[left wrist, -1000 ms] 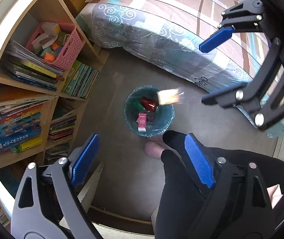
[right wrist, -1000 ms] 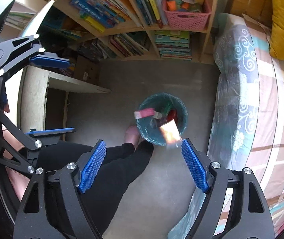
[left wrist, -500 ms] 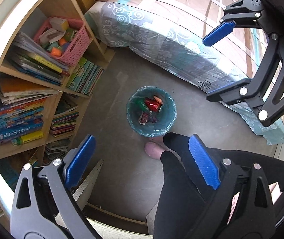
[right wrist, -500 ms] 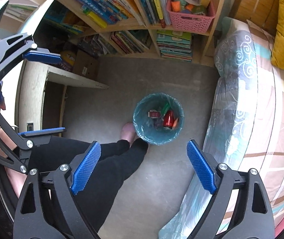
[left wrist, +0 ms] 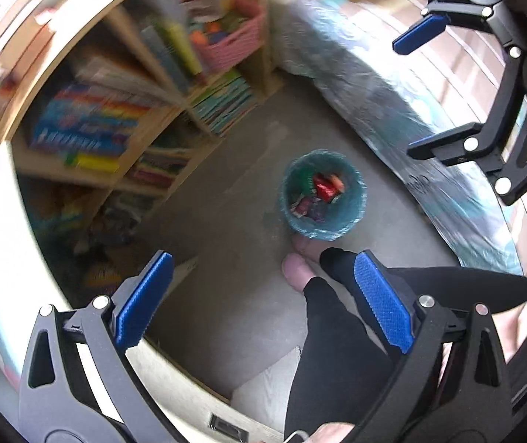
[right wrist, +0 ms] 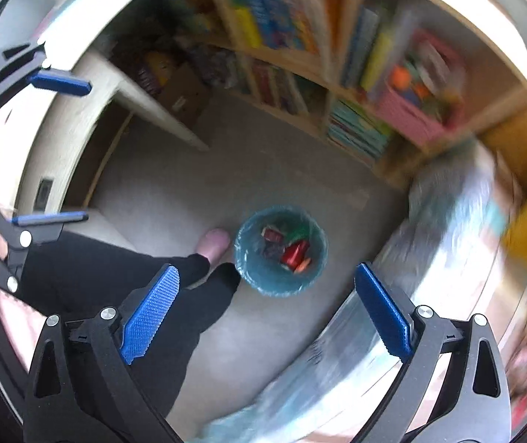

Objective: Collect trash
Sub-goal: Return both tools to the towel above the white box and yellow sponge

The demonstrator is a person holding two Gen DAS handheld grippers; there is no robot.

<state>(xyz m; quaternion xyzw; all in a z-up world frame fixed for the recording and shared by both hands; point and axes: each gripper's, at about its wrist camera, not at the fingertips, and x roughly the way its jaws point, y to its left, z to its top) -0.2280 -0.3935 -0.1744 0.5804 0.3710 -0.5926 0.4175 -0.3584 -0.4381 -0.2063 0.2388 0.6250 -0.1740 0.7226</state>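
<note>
A small round bin with a teal liner (left wrist: 355, 217) stands on the grey floor, also in the right wrist view (right wrist: 252, 277). It holds several wrappers and a red can (left wrist: 323, 187) (right wrist: 294, 253). My left gripper (left wrist: 263, 301) is open and empty, high above the floor and left of the bin. My right gripper (right wrist: 267, 308) is open and empty, high above the bin. Each gripper shows in the other's view, the right one (left wrist: 437, 88) and the left one (right wrist: 54, 151), both open.
A wooden bookshelf (left wrist: 123, 118) full of books with a pink basket (left wrist: 233, 44) stands beyond the bin. A bed (left wrist: 392, 92) with a patterned cover runs along the right. A white desk edge (right wrist: 78, 125) is at left. The person's dark-clad legs and feet (left wrist: 296, 269) stand beside the bin.
The pieces of trash that were falling a second ago now lie in the bin. Both grippers have swung and lifted, and the views are blurred by motion.
</note>
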